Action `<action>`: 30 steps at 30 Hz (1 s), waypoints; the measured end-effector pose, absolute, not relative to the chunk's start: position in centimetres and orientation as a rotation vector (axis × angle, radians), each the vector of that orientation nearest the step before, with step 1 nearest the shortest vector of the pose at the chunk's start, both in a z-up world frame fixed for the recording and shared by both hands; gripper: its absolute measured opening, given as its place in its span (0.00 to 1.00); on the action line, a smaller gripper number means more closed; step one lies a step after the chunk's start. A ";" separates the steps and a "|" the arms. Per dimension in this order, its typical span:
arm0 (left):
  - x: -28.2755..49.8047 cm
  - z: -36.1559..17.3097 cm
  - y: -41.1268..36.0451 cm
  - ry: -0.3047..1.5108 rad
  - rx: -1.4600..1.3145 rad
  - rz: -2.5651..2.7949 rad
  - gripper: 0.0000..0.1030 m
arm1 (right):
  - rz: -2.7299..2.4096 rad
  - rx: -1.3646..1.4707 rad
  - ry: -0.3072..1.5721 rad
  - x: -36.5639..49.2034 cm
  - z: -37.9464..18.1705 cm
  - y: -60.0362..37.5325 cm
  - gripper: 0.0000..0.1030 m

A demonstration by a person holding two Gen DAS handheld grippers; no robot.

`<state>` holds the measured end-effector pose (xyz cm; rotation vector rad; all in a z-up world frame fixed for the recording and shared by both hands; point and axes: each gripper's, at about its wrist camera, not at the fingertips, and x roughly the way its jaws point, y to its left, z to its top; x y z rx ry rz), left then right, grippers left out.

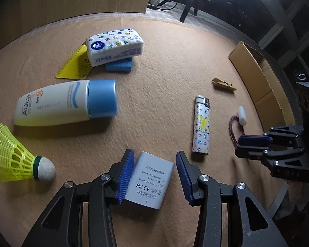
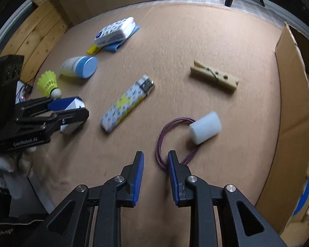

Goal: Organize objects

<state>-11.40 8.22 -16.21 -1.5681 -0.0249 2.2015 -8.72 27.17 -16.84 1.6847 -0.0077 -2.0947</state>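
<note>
White adapter [image 1: 147, 182] lies on the tan cloth [image 1: 154, 103] between your left gripper [image 1: 152, 177] jaws, which stand apart with one pad touching its side. Your right gripper [image 2: 155, 177], jaws apart and empty, hovers beside the purple wire loop [image 2: 164, 140].

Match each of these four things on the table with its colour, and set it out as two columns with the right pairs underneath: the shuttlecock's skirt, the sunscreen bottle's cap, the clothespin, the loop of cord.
Things
1. shuttlecock's skirt
2. sunscreen bottle's cap
3. clothespin
4. loop of cord

Colours
A. purple
B. tan wood
C. neon yellow
D. light blue

Pairs: 1-C, 2-D, 3-B, 4-A
</note>
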 end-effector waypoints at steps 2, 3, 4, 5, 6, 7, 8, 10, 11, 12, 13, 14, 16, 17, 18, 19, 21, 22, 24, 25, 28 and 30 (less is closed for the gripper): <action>-11.1 -16.2 8.3 -0.016 -1.566 2.202 0.50 | -2.107 1.682 0.013 -8.0 -16.8 27.1 0.22; -11.0 -16.2 8.4 -0.010 -1.566 2.202 0.51 | -2.113 1.681 0.027 -7.8 -16.7 26.8 0.22; -10.9 -16.2 8.5 -0.004 -1.567 2.202 0.52 | -2.120 1.678 0.050 -7.5 -16.6 26.6 0.22; -10.8 -16.2 8.5 -0.002 -1.569 2.204 0.52 | -2.125 1.677 0.072 -7.4 -16.5 26.4 0.22; -10.8 -16.2 8.5 -0.004 -1.570 2.205 0.52 | -2.124 1.681 0.072 -7.0 -16.4 26.3 0.21; -10.8 -16.1 8.4 -0.007 -1.572 2.205 0.52 | -2.122 1.685 0.054 -7.1 -16.3 26.5 0.21; -10.7 -16.1 8.3 -0.014 -1.573 2.205 0.52 | -2.132 1.673 0.030 -7.1 -16.0 26.8 0.21; -10.6 -16.0 8.0 -0.024 -1.575 2.207 0.52 | -2.186 1.635 0.029 -7.0 -15.2 27.4 0.21; -10.5 -16.0 7.8 -0.030 -1.576 2.214 0.52 | -2.240 1.614 0.026 -7.0 -14.6 27.9 0.22; -10.4 -15.9 7.6 -0.035 -1.575 2.217 0.52 | -2.257 1.611 0.007 -7.2 -14.4 28.3 0.23; -10.4 -15.9 7.5 -0.038 -1.577 2.219 0.52 | -2.266 1.616 -0.034 -7.3 -14.3 28.8 0.24; -10.3 -15.9 7.3 -0.039 -1.579 2.219 0.52 | -2.279 1.623 -0.080 -7.6 -14.2 29.4 0.24; -10.4 -16.0 7.2 -0.036 -1.583 2.219 0.52 | -2.311 1.653 -0.128 -8.4 -14.3 30.1 0.24; -10.4 -16.0 7.1 -0.035 -1.582 2.218 0.52 | -2.326 1.677 -0.141 -8.8 -14.5 30.4 0.24; -10.3 -16.0 7.2 -0.031 -1.582 2.218 0.52 | -2.337 1.694 -0.151 -9.2 -14.7 30.5 0.25; -10.4 -16.0 7.2 -0.029 -1.582 2.217 0.52 | -2.344 1.705 -0.161 -9.5 -14.8 30.5 0.25; -10.2 -15.9 7.3 -0.021 -1.582 2.211 0.52 | -2.339 1.719 -0.173 -10.2 -15.2 29.8 0.28; -10.1 -15.9 7.4 -0.015 -1.579 2.209 0.52 | -2.335 1.726 -0.173 -10.3 -15.4 30.0 0.30; -9.9 -15.8 7.7 -0.002 -1.573 2.207 0.53 | -2.322 1.742 -0.170 -10.7 -15.8 29.7 0.31; -9.8 -15.7 7.7 0.005 -1.572 2.207 0.53 | -2.317 1.748 -0.171 -10.9 -15.9 29.7 0.31; -9.9 -16.0 7.7 0.015 -1.585 2.209 0.53 | -2.319 1.755 -0.168 -11.4 -16.2 29.5 0.31; -9.9 -16.0 7.7 0.016 -1.587 2.206 0.53 | -2.319 1.754 -0.173 -11.4 -16.2 29.6 0.31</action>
